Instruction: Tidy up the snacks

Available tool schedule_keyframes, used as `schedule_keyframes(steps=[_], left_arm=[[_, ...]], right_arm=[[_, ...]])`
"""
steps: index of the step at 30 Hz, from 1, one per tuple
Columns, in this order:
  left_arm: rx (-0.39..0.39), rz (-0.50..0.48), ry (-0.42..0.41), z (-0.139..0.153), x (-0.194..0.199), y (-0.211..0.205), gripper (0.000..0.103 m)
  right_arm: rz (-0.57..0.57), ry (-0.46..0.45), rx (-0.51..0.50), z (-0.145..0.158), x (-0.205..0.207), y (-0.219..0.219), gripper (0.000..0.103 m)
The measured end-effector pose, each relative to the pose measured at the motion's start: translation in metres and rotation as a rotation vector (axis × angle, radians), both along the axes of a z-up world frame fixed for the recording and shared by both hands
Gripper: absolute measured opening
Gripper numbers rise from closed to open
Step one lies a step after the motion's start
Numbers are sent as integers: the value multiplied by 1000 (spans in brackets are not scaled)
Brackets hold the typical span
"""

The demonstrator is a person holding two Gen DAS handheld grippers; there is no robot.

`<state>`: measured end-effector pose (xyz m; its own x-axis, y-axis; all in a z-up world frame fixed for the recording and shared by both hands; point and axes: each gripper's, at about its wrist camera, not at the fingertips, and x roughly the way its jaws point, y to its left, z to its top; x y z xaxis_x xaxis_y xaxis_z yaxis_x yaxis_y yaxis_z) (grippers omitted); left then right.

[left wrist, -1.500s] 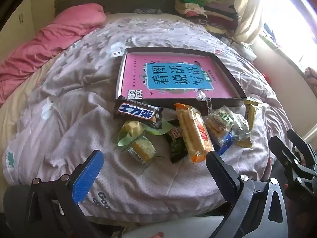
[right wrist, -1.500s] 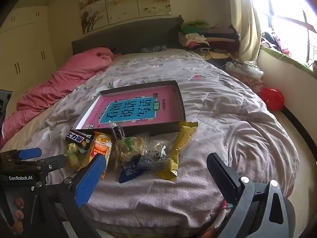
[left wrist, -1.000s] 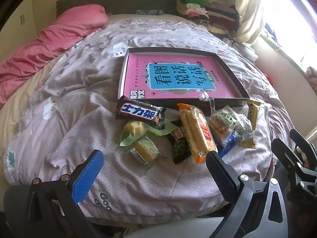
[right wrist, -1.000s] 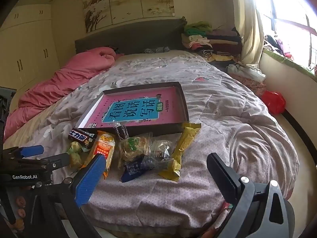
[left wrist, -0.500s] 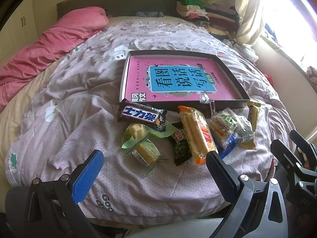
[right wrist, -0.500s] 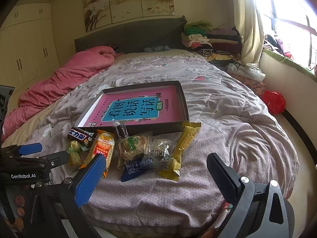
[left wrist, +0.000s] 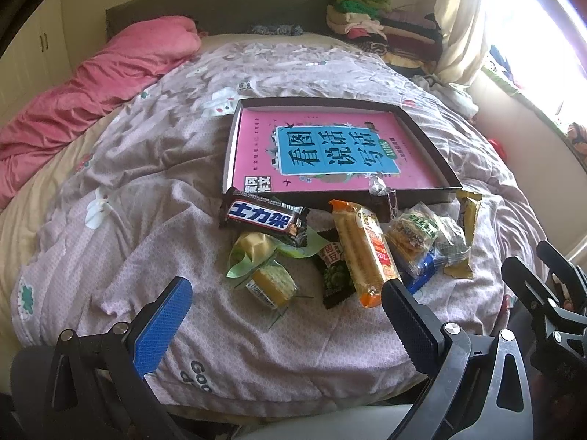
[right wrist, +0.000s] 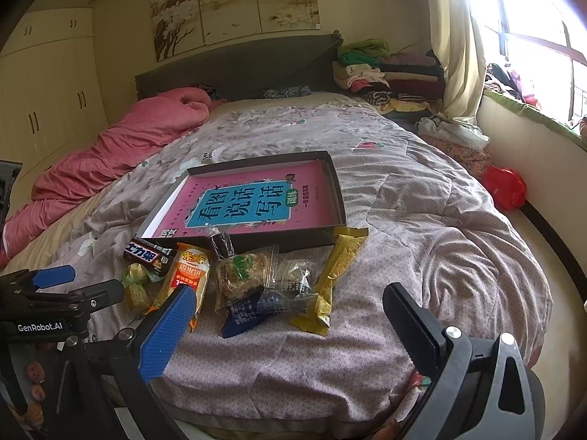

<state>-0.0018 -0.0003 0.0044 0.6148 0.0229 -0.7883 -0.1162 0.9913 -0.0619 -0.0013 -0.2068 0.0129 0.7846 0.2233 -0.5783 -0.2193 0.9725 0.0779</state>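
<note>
Snacks lie in a loose row on my mauve patterned quilt (left wrist: 154,227), along the near wall of a shallow dark cardboard tray (left wrist: 433,146) that holds a pink book with a blue title panel (left wrist: 330,150). From left to right in the left wrist view: a dark brown chocolate bar with white lettering (left wrist: 266,218) touching the tray's near left corner; below it a green-wrapped pale sweet (left wrist: 253,247) and a clear-wrapped yellow cake square (left wrist: 273,286); a small dark green packet (left wrist: 335,275); a long orange biscuit pack (left wrist: 363,253); a clear bag of golden crisp-rice cake (left wrist: 412,229) lying over a blue wrapper (left wrist: 422,267); and a mustard-yellow stick sachet (left wrist: 464,234) at the tray's near right corner. A small clear-wrapped dark sweet (left wrist: 381,189) leans on the tray's near wall.

My left tongs (left wrist: 284,302) stand wide apart and hold nothing; they hover short of the row, the blue-padded finger left of the cake square, the black finger just at the near end of the orange pack. My right tongs (right wrist: 284,306) are likewise spread wide and empty, near the bed's edge, with the blue wrapper and yellow sachet lying ahead between the fingers, and the orange pack's near end overlapped by the blue-padded finger.
</note>
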Motion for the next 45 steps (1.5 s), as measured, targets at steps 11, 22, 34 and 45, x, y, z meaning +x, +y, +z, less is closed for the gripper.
schedule_keyframes(steps=[11,22,34,45], left_arm=[[-2,-9,-5,2,0,-3,103],[-10,-11,-6,3,0,-4,103],[-18,-14,4,1,0,-1,103],[-49,6,38,-10,4,8,103]], right_arm=[[-8,8,-4,0,1,-1,103],[-3,10,-10,0,1,2,102],[-4,12,-11,0,1,2,102],[-18,26,7,-2,6,-2,102]])
